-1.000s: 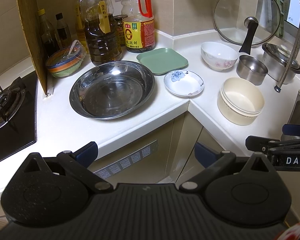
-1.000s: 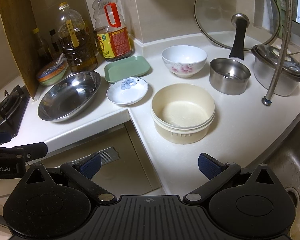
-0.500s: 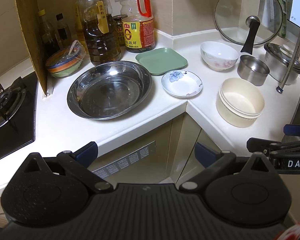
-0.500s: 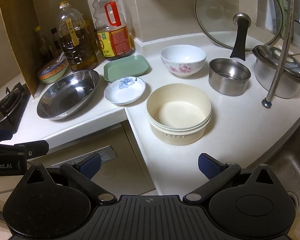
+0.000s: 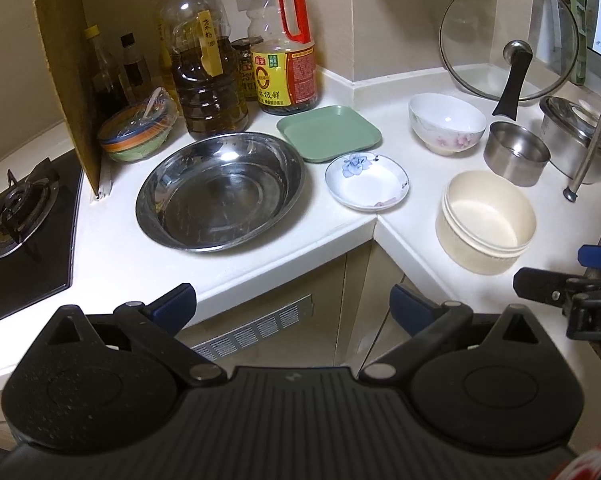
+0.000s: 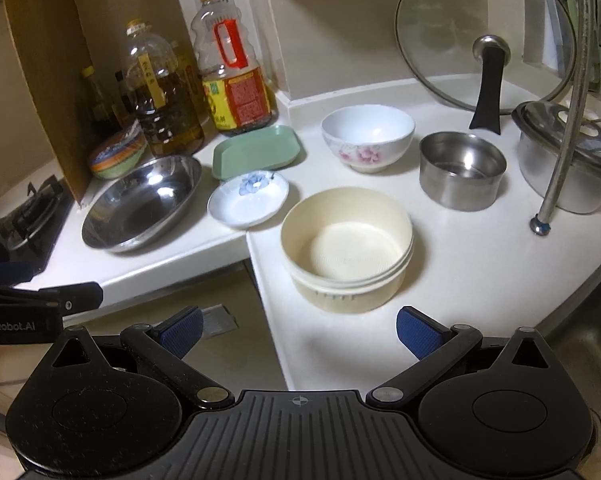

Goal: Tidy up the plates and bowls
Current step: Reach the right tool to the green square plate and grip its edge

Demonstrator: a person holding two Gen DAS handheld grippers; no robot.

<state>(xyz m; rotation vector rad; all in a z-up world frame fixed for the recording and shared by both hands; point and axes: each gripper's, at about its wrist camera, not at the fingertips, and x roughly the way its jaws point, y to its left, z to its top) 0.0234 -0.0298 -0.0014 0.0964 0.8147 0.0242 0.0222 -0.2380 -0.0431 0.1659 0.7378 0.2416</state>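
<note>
Left gripper [image 5: 293,303]: matte black plastic body, ribbed centre plate, 2 round speckled housings at either side. 2 black linkage arms with silver pivot pins carry blue textured fingertip pads [image 5: 175,305]. Triangular cut-outs sit above each housing.

Right gripper [image 6: 298,327]: same build, ribbed plate bearing a small crosshair mark, 2 fine-scratched round housings, silver rivets, blue cross-hatched pads [image 6: 414,329]. Seen side-on from the left wrist view, it shows white lettering beginning "D". The left unit's side reads "GenRobot.AI", first letter partly cut off.

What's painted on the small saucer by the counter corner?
A blue flower on the white saucer, clearest in the left wrist view.
</note>
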